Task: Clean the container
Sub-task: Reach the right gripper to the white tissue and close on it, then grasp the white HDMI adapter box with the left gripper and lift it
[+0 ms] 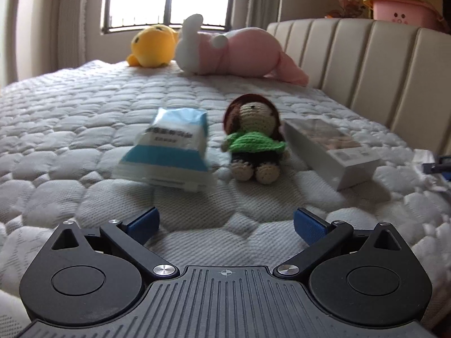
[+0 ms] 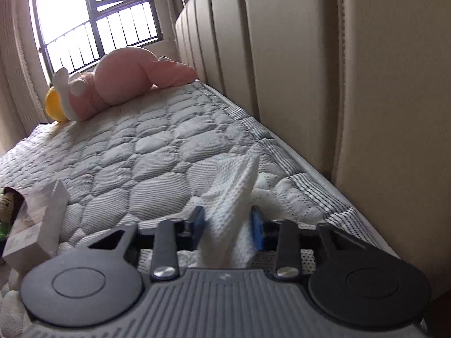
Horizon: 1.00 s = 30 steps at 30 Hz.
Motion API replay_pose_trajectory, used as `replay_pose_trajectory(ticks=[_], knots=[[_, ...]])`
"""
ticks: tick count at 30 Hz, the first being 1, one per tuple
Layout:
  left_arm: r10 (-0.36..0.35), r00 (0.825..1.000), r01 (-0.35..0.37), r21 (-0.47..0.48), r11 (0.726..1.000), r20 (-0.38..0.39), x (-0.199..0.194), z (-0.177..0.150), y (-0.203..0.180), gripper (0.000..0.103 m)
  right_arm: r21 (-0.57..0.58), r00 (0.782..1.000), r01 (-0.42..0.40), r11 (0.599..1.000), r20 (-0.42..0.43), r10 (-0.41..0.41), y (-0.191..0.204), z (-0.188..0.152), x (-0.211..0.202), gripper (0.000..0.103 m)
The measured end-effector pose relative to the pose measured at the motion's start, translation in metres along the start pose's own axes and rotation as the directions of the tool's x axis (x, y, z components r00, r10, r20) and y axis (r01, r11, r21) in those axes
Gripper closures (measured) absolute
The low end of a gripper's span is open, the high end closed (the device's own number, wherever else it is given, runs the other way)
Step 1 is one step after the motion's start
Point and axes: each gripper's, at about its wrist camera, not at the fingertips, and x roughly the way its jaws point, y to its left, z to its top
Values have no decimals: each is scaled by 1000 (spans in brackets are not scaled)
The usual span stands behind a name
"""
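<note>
A clear rectangular container [image 1: 329, 146] with a white end lies on the quilted mattress [image 1: 84, 118], right of a crocheted doll [image 1: 255, 140] in a green top. A blue-and-white tissue pack [image 1: 169, 149] sits left of the doll. My left gripper [image 1: 225, 224] hovers low in front of them, wide open, nothing between its blue pads. In the right wrist view my right gripper [image 2: 228, 225] is shut on a white paper tissue [image 2: 231, 197] that sticks up between the pads. The container [image 2: 31, 225] shows at that view's lower left edge.
A yellow plush [image 1: 152, 45] and a pink-and-white plush rabbit [image 1: 234, 50] lie at the far end under the window. A padded beige headboard [image 1: 366, 64] runs along the right side. A pink tub [image 1: 406, 8] sits behind it. The mattress edge [image 2: 296, 169] runs close beside my right gripper.
</note>
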Motion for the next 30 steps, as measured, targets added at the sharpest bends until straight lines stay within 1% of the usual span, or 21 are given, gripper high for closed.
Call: replay_pose_trajectory(ticks=[1,2,3,4,5,7,8,10,11,13,14,15,18,19,22,24,25,26,28,30], knots=[[-72,997,71,-32,997,-6,2,7,-3,0,9,999,-42,999,-4,42,2,-1,0,94],[-146,989,145,-66,987,-9,4,15,-7,0,18,997,-81,997,-6,81,5,-3,0,94],[-220,976,218,-100,971,-10,7,22,-11,0,16,994,-111,994,1,111,11,-4,0,94],[-292,956,288,-125,950,-22,12,29,-17,0,10,989,-146,989,12,146,19,-4,-2,94],[-350,936,340,-155,928,-44,20,34,-23,0,12,983,-185,983,19,185,25,-3,-2,94],[-449,889,422,-224,878,-87,40,44,-34,0,29,961,-276,961,34,275,39,3,0,94],[-465,879,425,-268,864,-103,49,48,-38,0,40,947,-320,946,44,319,45,6,1,94],[-468,874,398,-364,842,-127,69,51,-41,0,27,931,-362,932,62,360,58,8,5,94],[-474,870,386,-414,824,-133,79,50,-39,0,13,924,-378,926,67,376,65,8,6,94],[-487,861,357,-511,782,-145,99,49,-36,0,-28,916,-398,917,47,399,79,4,13,94],[-494,856,340,-557,758,-150,108,48,-34,0,-46,913,-404,914,33,406,85,1,17,94],[-501,851,321,-602,731,-155,118,47,-32,0,-57,916,-399,915,15,401,89,-4,22,94],[-512,848,302,-674,675,-133,135,41,-30,0,-61,923,-383,922,-58,379,94,-18,33,94],[-511,849,297,-682,668,-131,139,41,-31,0,-54,923,-383,922,-69,380,93,-20,33,94],[-502,854,285,-686,670,-136,144,46,-32,0,-47,917,-399,916,-57,396,91,-20,30,94],[-498,857,292,-672,681,-132,148,48,-37,0,-41,912,-410,911,-52,408,90,-20,28,94],[-500,856,301,-663,686,-129,151,49,-41,0,-35,908,-418,908,-60,415,90,-21,30,93],[-503,855,309,-654,690,-127,154,50,-44,0,-34,908,-416,909,-63,414,90,-21,31,93],[-506,856,326,-646,690,-109,152,56,-39,0,-29,908,-417,908,-65,415,89,-22,30,93],[-504,859,343,-629,698,-92,154,58,-39,0,-11,901,-429,903,-74,427,87,-23,33,93]])
